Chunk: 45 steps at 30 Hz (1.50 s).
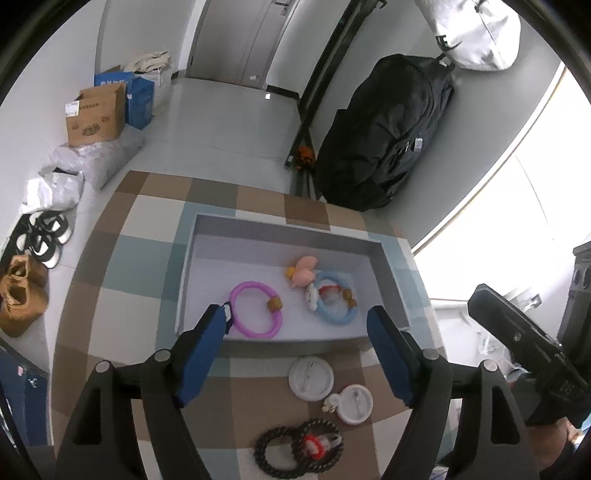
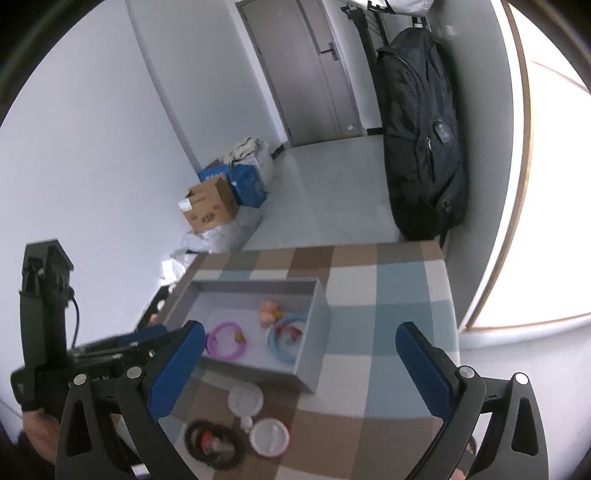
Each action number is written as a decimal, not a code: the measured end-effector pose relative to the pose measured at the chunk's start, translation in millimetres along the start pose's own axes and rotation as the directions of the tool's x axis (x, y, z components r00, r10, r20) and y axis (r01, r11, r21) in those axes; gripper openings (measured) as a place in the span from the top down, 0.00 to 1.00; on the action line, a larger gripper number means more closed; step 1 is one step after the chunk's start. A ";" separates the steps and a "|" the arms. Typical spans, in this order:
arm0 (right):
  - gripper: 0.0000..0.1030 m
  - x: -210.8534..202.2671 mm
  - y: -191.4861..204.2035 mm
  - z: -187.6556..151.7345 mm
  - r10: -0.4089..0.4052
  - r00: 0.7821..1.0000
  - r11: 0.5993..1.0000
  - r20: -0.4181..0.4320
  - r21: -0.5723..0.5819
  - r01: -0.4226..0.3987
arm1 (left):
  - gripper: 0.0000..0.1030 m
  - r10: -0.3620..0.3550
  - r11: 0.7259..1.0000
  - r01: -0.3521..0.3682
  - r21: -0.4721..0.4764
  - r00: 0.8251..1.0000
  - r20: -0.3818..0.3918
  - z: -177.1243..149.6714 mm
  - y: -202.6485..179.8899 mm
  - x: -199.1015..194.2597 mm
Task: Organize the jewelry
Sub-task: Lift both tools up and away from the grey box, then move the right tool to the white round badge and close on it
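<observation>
Checkered brown-and-blue table (image 1: 110, 266) carries my shallow grey rectangular tray (image 1: 391, 280); inside it, a purple plastic ring bracelet (image 1: 255, 314) lies left of a light-blue ring bracelet (image 1: 336, 317). Before the tray, both my left claw (image 1: 297, 321) and right claw (image 2: 301, 341) gape empty.

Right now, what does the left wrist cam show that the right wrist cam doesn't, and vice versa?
Left wrist only: shoes on the floor at left, and a white bag hanging above the backpack.

Right wrist only: the door handle.

Both: grey tray on the checked table, holding the purple ring, blue ring and pink charm; in front of it two white discs and dark bracelets; the backpack; each view's open tool.
</observation>
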State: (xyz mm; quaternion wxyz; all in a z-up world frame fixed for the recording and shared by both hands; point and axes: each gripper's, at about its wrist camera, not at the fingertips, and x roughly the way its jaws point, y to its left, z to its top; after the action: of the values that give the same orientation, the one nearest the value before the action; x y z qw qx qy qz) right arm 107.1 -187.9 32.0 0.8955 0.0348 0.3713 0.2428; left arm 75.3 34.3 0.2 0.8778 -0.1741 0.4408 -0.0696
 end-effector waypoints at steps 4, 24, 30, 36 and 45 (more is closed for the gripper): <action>0.00 -5.8 -0.4 -15.6 -0.013 1.000 0.999 -0.022 -0.045 0.012 | 0.27 0.013 0.999 -0.013 0.030 1.000 0.001 -6.5 -6.7 -2.0; 0.04 22.2 11.0 -84.8 -0.003 0.972 0.967 -0.237 -0.248 -0.057 | 0.21 0.013 1.000 -0.013 -0.003 0.995 -0.097 -30.1 1.9 9.1; 0.13 30.6 22.9 -90.6 -0.036 0.969 0.942 -0.246 -0.331 -0.049 | 0.21 0.026 1.000 -0.027 -0.014 0.996 -0.084 -28.4 6.8 3.5; 0.26 44.8 38.4 -99.5 -0.077 0.957 0.907 -0.280 -0.418 -0.049 | 0.21 0.002 0.997 -0.010 -0.079 0.994 -0.107 -27.5 22.2 3.4; 0.38 54.4 49.4 -98.5 -0.074 0.957 0.899 -0.281 -0.435 -0.058 | 0.21 -0.033 0.992 0.017 -0.125 0.992 -0.124 -25.9 33.5 6.6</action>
State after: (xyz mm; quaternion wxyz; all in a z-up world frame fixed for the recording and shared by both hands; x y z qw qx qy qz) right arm 52.7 -131.0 -62.4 0.8170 -0.2051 0.4345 0.3189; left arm 57.5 57.3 -31.3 0.8350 -0.2288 0.4964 -0.0640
